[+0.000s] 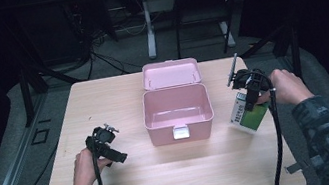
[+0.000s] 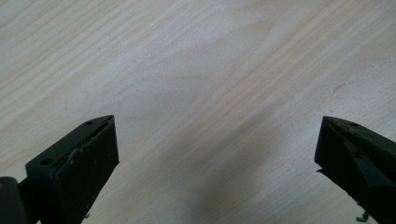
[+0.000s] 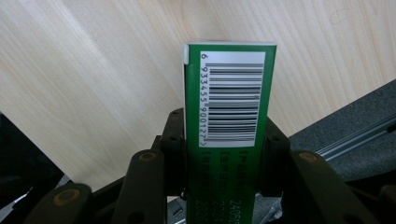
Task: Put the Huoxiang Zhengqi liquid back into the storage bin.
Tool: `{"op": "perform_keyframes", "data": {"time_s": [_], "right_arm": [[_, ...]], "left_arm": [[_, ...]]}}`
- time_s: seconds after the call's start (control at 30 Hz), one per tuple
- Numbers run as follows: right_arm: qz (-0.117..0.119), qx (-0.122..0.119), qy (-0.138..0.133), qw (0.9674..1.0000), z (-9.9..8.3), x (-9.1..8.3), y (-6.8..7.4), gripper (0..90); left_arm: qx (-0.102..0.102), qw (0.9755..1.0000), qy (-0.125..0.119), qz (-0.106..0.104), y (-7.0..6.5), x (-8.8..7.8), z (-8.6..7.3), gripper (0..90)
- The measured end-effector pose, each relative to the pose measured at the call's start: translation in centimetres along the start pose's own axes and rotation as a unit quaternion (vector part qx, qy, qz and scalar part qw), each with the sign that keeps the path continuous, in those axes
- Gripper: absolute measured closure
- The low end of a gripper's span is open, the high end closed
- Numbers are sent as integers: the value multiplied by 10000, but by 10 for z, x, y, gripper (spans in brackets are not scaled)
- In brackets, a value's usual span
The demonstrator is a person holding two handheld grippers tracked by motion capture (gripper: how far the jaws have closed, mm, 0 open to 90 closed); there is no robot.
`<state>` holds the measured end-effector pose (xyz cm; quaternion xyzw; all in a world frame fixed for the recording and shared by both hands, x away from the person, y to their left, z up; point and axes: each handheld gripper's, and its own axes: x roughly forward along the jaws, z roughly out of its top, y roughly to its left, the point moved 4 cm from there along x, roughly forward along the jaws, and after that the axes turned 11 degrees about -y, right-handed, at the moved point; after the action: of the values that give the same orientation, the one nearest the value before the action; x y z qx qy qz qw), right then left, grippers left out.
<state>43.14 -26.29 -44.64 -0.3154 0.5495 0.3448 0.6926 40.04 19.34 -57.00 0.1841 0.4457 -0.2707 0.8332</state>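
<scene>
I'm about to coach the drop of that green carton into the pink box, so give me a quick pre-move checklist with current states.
1. Right gripper clamped on both sides of the green carton: ok.
2. Pink box lid open: ok.
3. Box interior free of items: ok.
4. Left gripper open, holding nothing, away from the box: ok.
5. Carton lifted off the table: cannot tell.
</scene>
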Motion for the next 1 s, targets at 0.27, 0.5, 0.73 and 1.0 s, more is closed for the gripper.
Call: {"op": "perform_keyframes", "data": {"time_s": [0.27,0.5,0.73,1.0], "right_arm": [[-13,-22,-22,10000,-3,-5,-1,627],[-12,6,-183,9998,-4,-20,-1,627],[-78,-76,-169,9998,-1,-32,-1,627],[-83,-191,-114,9997,5,-42,2,627]], "left_arm": [[-5,10000,16,-7,-1,1,0,0],[-7,10000,0,-14,-1,1,0,0],[-7,10000,27,-43,-2,1,0,0],[3,10000,21,-71,-2,3,0,0]]}}
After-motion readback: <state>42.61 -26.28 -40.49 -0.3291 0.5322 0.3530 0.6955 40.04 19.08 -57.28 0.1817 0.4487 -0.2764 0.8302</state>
